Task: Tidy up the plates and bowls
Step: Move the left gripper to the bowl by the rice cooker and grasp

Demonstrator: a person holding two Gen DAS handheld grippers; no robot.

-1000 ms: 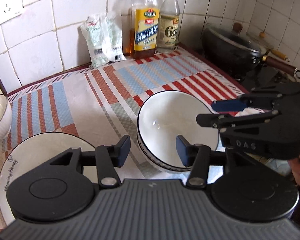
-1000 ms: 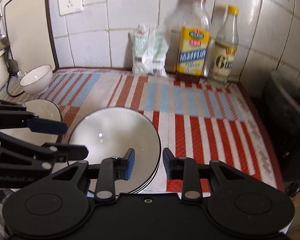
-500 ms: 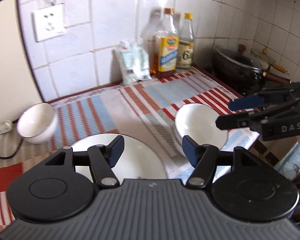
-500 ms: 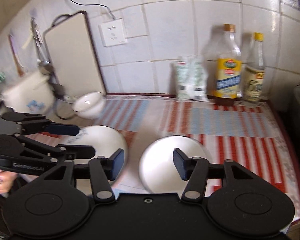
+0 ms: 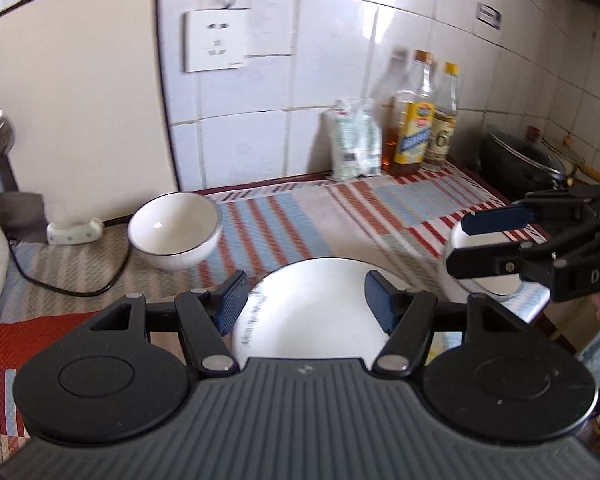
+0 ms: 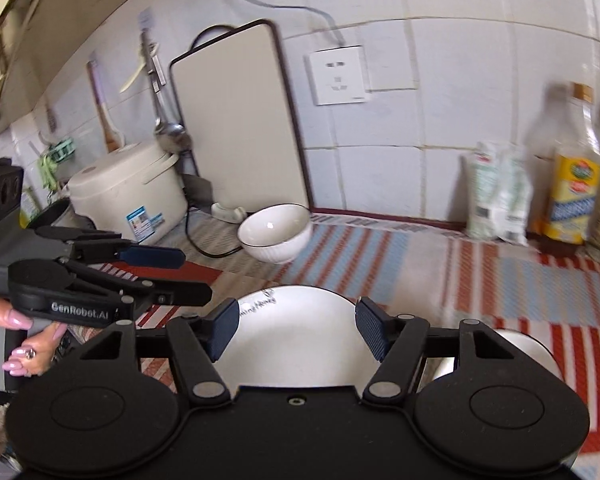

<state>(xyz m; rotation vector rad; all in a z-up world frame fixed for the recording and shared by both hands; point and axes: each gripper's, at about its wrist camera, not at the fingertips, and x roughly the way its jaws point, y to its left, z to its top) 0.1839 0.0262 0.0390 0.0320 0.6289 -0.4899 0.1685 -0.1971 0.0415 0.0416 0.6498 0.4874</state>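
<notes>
both pairs of tongs are held spread, nothing pinched: the left tongs (image 5: pixel 306 304) and the right tongs (image 6: pixel 296 328), blue ribbed pads on black arms. a round white plate (image 5: pixel 312 312) with a dark rim is seen flat on the striped woven counter (image 5: pixel 340 216) below them. a glossy white bowl (image 5: pixel 175 230) is set behind, near the upright cream cutting board (image 5: pixel 76 92).
</notes>
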